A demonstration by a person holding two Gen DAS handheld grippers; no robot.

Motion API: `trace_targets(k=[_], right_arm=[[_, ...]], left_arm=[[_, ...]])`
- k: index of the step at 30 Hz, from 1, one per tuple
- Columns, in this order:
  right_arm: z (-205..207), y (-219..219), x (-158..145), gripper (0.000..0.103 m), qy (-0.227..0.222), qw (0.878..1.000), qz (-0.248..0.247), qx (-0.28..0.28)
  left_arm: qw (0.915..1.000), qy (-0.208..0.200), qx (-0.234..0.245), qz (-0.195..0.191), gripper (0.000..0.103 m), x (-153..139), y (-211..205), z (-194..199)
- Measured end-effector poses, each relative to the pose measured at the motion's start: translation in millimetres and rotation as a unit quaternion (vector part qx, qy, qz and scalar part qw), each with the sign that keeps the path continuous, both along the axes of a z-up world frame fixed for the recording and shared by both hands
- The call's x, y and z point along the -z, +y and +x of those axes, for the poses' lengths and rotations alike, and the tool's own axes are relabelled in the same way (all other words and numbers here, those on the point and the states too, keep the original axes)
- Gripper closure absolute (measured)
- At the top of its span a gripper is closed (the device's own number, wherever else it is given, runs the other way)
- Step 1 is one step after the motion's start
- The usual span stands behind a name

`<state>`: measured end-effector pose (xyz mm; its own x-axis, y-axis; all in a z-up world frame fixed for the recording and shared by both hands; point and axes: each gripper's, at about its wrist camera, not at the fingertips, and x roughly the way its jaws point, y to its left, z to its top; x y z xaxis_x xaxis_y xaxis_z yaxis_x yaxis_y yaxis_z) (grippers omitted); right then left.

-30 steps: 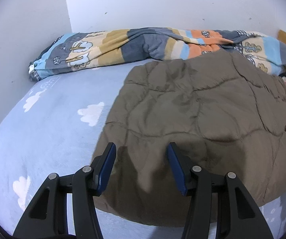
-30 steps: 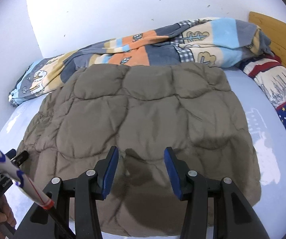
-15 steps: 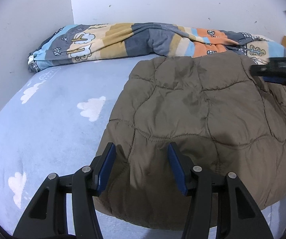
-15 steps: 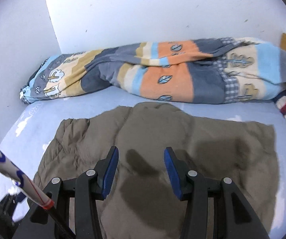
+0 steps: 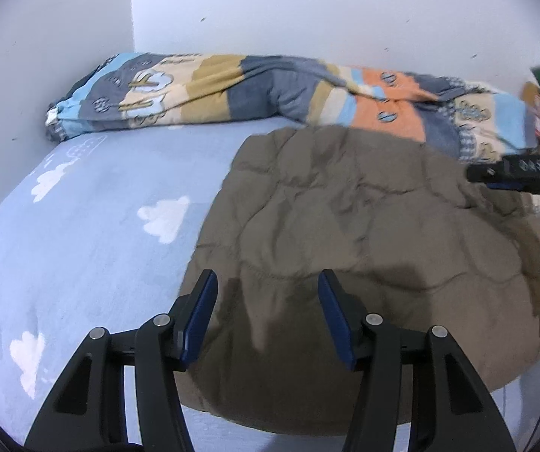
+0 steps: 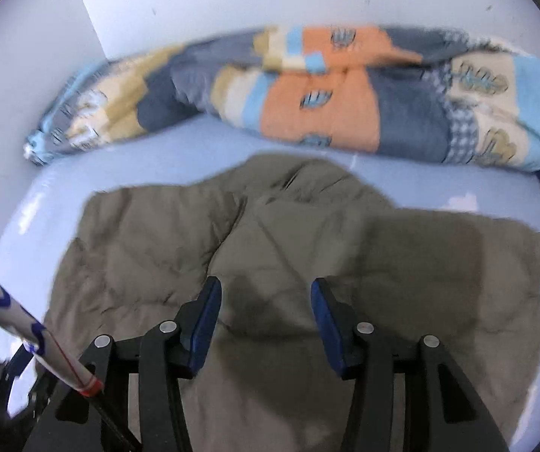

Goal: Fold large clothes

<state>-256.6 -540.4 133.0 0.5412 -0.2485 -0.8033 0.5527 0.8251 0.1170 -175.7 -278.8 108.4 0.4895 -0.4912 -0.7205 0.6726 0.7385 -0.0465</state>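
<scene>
Both wrist views, grippers over the bed. I hold the left gripper (image 5: 266, 312) above the near left part of the brown quilted garment (image 5: 364, 226), its jaws standing partly apart with nothing pinched between the blue pads; only shadowed cloth lies below the gap. The right gripper (image 6: 266, 316) hangs over the middle of the same garment (image 6: 307, 248), jaws likewise partly apart and empty.

The garment lies flat on the blue cloud-print sheet (image 5: 93, 226), ahead of and below both grippers, its near hem close under me and its far edge short of the striped patchwork blanket (image 5: 270, 90) bunched along the white wall (image 5: 307, 7). I judge its long axis to run left to right across the bed. The left edge lies just beside my left gripper's left finger, so I judge that hand the nearer one to any corner; the right gripper sits well inside the cloth, apart from both side edges.

Hard to read: the right view is blurred, so the raised fold at the garment's far middle is unclear. The near hem is cut off behind the fingers in both views. In the left view the right gripper's body (image 5: 518, 177) covers the garment's far right corner.
</scene>
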Motion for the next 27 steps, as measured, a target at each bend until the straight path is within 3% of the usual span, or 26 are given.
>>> trace_targets(k=[6,9,11,14,18,21,24,27], right_arm=[[-72.1,-47.1,4.4,0.05,0.029,0.997,-0.015,0.069],[-103.6,-69.2,22.8,0.049,0.035,0.994,0.013,0.102],[-116.5,-81.5,37.9,0.049,0.03,0.992,0.039,0.119],[-119.7,-85.8,58.8,0.049,0.025,0.99,0.062,0.124],[-115.7,-81.0,59.4,0.048,0.032,0.989,0.048,0.136],[-125.9,-60.8,36.0,0.048,-0.004,0.987,0.035,0.154],[-130.1,-15.7,16.3,0.047,-0.033,0.992,0.023,0.119],[-128.7,21.1,20.1,0.047,-0.057,0.993,0.056,0.084]], left_arm=[[0.9989,0.004,0.042,0.019,0.048,5.6,-15.7,-14.3],[0.9984,0.018,0.03,0.044,0.047,21.8,-18.6,-8.8],[0.9984,0.026,0.028,0.041,0.045,27.7,-16.7,-5.9],[0.9979,0.009,0.037,0.051,0.043,31.6,-19.7,-9.3],[0.9984,0.01,0.034,0.044,0.043,22.0,-14.4,-10.3],[0.9993,0.004,0.026,0.025,0.043,7.2,-4.7,-8.5],[0.9996,0.013,0.012,0.022,0.043,7.9,3.0,-3.3],[0.9988,0.036,0.007,0.033,0.043,20.5,4.2,1.4]])
